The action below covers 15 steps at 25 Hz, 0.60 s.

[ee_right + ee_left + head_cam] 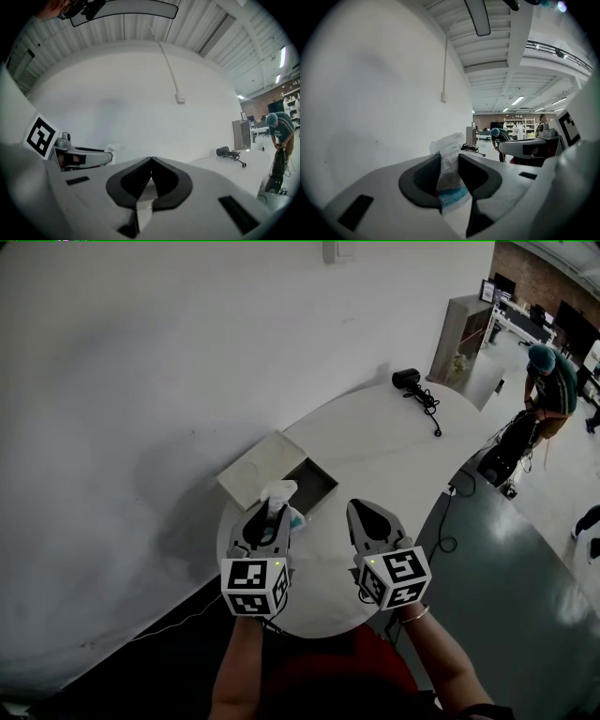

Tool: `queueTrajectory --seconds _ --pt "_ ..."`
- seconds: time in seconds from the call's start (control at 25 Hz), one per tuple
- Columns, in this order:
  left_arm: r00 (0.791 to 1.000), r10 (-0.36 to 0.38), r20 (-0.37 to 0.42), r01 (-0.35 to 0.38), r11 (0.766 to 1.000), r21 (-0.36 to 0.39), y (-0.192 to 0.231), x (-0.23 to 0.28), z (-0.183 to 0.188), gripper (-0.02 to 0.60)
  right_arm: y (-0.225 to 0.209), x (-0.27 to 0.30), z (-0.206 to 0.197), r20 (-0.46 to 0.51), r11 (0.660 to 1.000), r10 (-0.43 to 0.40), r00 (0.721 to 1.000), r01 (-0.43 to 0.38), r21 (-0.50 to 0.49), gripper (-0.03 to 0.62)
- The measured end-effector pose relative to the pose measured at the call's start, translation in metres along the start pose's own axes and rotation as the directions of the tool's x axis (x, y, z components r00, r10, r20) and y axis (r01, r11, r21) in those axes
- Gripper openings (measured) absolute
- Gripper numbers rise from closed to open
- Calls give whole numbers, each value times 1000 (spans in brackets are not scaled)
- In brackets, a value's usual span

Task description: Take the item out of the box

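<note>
The left gripper is clamped on a crinkled white packet with a blue band, pinching its lower half so the top stands free above the jaws. It holds the packet over the near edge of the open cardboard box on the white table, probably clear of it, though the gripper hides the gap. The right gripper, jaws together on nothing, hovers alongside, unneeded for so light a lift.

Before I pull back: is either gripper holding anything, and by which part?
Left gripper grips the white packet by its middle; right gripper shut, empty.
</note>
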<state>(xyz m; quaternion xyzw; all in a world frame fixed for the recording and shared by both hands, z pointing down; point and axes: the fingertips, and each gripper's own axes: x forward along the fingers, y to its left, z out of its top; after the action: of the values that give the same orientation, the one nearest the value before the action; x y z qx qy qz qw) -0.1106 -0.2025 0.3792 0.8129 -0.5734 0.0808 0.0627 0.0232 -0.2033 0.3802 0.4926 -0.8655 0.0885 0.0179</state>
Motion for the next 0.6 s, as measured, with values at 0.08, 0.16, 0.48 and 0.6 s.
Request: queueTrajectory --seconds 0.08,0.16,0.48,0.6 --pt "1000 1 16 -1 1000 3 0 -7 3 133 3 -4 1 1 1000 -2 1000 2 -6 14" --pt "1000 5 30 -5 1000 6 1 -14 6 133 7 -7 3 10 1000 -4 1000 4 -9 14" --pt "998 12 59 -12 1000 -2 3 -35 5 133 16 -21 6 34 999 -15 999 16 -28 14" --pt "998 7 68 -7 1000 -1 2 -41 4 133 18 -27 7 44 998 -37 998 39 -41 14"
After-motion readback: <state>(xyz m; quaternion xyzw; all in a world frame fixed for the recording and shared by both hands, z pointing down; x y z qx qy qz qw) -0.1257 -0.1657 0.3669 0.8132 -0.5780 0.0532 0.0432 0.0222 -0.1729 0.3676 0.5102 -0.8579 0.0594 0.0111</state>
